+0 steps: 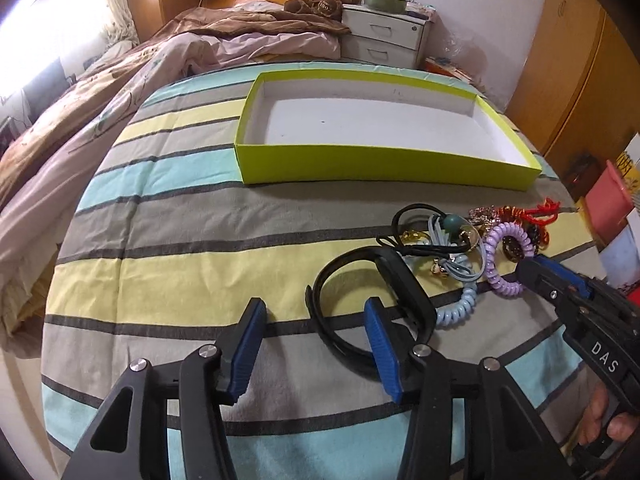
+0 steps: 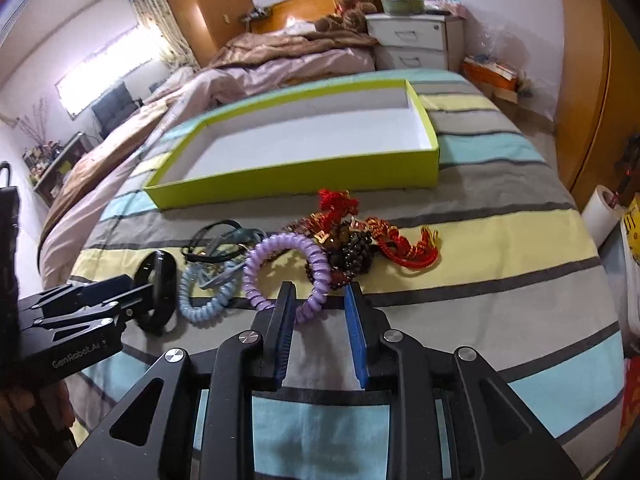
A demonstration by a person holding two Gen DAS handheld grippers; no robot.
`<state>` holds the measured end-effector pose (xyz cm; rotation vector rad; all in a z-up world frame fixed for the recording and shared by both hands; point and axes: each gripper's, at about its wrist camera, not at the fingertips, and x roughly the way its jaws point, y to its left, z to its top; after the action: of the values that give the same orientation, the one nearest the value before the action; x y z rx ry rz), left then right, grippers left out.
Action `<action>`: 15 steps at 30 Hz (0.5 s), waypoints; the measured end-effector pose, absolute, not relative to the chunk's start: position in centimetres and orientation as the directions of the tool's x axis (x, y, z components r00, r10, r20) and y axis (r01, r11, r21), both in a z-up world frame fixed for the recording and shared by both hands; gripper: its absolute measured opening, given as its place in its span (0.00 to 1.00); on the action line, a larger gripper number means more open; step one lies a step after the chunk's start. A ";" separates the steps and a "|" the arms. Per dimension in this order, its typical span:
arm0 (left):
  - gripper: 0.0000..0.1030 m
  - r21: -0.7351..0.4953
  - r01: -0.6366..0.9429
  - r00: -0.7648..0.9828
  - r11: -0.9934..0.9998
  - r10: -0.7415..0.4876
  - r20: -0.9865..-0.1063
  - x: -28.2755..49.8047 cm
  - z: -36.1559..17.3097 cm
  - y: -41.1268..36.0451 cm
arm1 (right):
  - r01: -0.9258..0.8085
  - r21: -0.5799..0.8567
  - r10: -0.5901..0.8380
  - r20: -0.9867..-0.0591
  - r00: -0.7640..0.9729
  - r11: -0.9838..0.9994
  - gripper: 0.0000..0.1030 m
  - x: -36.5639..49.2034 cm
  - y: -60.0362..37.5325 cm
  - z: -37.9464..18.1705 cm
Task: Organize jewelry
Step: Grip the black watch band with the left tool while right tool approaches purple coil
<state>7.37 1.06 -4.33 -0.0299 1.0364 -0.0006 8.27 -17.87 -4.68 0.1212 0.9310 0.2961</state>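
Left tongs spread wide, pinching nothing; the right pad stands in front of the black wristband, which lies on the striped bedspread. Right tongs spread too, straddling the near rim of the purple coil bracelet. At the bracelet's 9 o'clock, a pale blue coil; at 2 o'clock, dark beads and red tassels. Green box lies at 12 o'clock, beyond the pile.

The left gripper's right finger covers part of the black band. The small pieces in the jewelry pile are too tangled to tell apart. The right gripper's fingertips hide part of the purple coil bracelet.
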 end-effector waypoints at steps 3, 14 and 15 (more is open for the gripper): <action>0.49 0.003 0.012 0.519 1.000 -0.004 -0.855 7.2 -4.3 0.9 | -0.210 0.201 0.287 -0.775 0.563 0.957 0.18 8.1 -17.6 -4.6; 0.11 -0.072 0.059 0.531 0.996 -0.092 -0.842 6.1 -3.6 2.2 | -0.212 0.209 0.296 -0.739 0.604 0.955 0.09 6.3 -18.7 -3.1; 0.10 -0.070 0.070 0.539 0.995 -0.097 -0.837 5.8 -3.4 2.3 | -0.213 0.216 0.303 -0.735 0.606 0.953 0.09 6.2 -18.9 -2.9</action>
<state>5.82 2.30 -3.38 -0.0286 0.9972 -0.0993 6.20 -18.89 -2.93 0.1105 0.8698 0.2990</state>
